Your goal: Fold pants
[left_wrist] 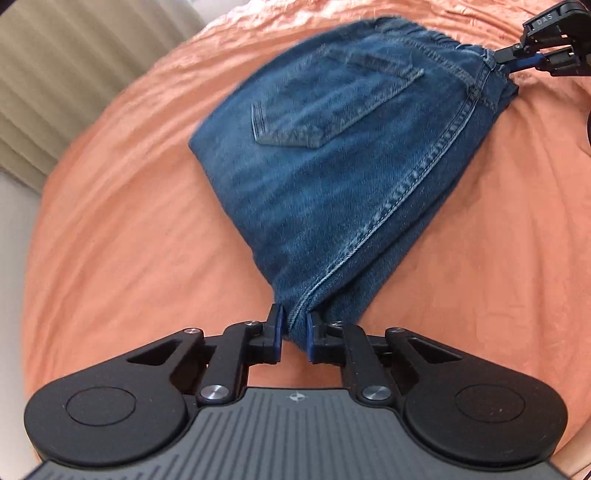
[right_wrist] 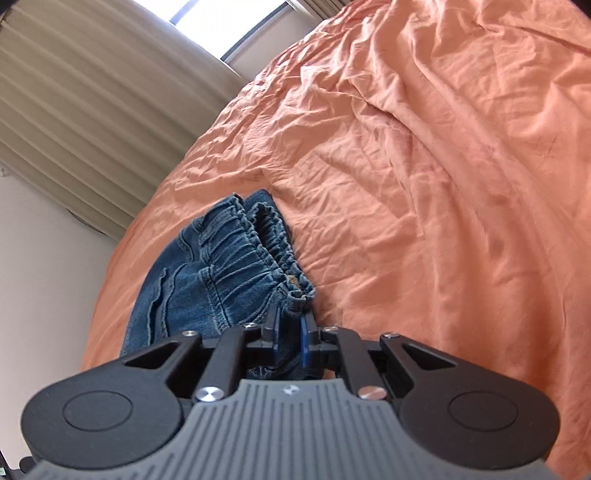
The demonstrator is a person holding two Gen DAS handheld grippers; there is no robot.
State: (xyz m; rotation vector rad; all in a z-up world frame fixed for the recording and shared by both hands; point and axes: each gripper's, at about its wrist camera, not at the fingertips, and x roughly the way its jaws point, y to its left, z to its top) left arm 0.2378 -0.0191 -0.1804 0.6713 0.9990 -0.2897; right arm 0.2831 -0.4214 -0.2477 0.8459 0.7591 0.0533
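Blue denim pants lie folded on the orange bedsheet, back pocket up, elastic waistband at the far end. My left gripper is shut on the near crotch corner of the pants. My right gripper shows at the top right of the left wrist view, shut on the waistband corner. In the right wrist view the right gripper pinches the gathered waistband of the pants, which hang bunched to the left.
Beige pleated curtains and a bright window stand beyond the bed's far edge. A white wall is at the left. The wrinkled orange sheet spreads wide to the right.
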